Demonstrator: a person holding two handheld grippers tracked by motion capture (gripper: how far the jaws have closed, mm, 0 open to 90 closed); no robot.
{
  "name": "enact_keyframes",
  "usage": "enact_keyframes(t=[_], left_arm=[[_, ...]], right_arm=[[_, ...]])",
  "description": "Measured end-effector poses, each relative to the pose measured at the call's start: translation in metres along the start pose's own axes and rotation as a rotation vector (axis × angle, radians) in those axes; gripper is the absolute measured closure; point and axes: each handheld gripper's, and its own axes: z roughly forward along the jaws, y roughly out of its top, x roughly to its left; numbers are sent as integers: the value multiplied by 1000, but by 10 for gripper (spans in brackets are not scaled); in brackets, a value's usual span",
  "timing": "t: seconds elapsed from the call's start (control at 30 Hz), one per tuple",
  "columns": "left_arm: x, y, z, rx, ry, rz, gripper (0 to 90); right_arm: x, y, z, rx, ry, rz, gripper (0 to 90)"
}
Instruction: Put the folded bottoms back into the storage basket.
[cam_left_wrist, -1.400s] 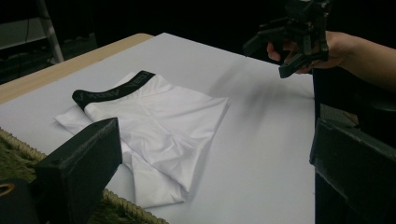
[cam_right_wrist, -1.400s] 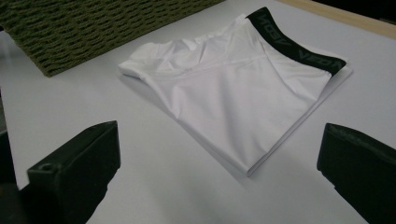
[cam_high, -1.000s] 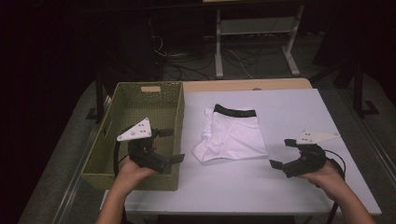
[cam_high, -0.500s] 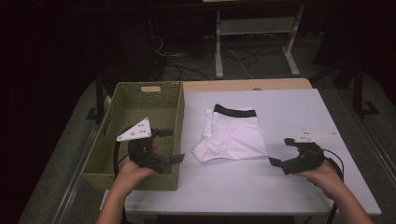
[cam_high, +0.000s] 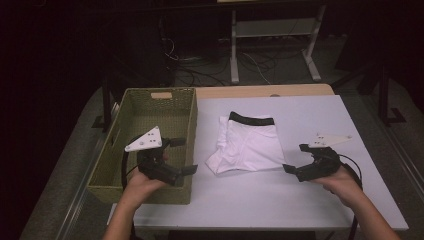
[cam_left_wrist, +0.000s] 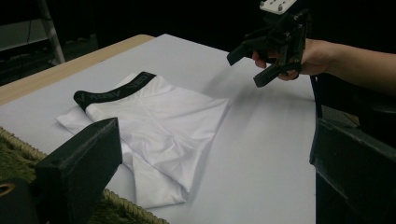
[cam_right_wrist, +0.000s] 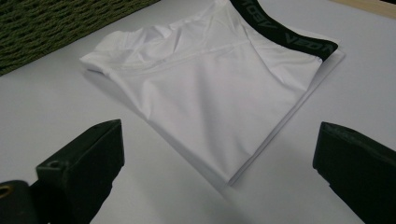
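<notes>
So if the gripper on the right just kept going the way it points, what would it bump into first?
Probably the folded white underwear: the right gripper has open jaws aimed at its near edge, with bare table between.

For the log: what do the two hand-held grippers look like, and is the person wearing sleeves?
Both are black with two blocky black jaws. The left gripper carries a white three-cornered plate with small dark dots, and a black cable loops from it. The right gripper bears a similar pale plate and trails a black cable at the wrist. Both forearms are bare, with no sleeves visible.
</notes>
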Motion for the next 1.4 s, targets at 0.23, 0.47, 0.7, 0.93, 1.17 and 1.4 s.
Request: enact_keyframes(t=[0.23,0.47,0.7,0.93,1.17,1.4], left_arm=[[0,0,0,0,0,-3,22],[0,0,0,-1,0,-3,22],[0,0,0,-2,-1,-2,22],[0,0,0,0,-1,-3,22],[0,0,0,-1,-2,-2,22],[0,0,0,-1,-2,1,22]], right_arm=[[-4,6,6,5,-9,3,33],[-6,8,19,28,0,3,59],[-8,7,28,33,-5,2,109],[-11,-2,34,52,2,21,184],[-15,-8,37,67,9,38,295],[-16,-16,39,90,15,47,370]])
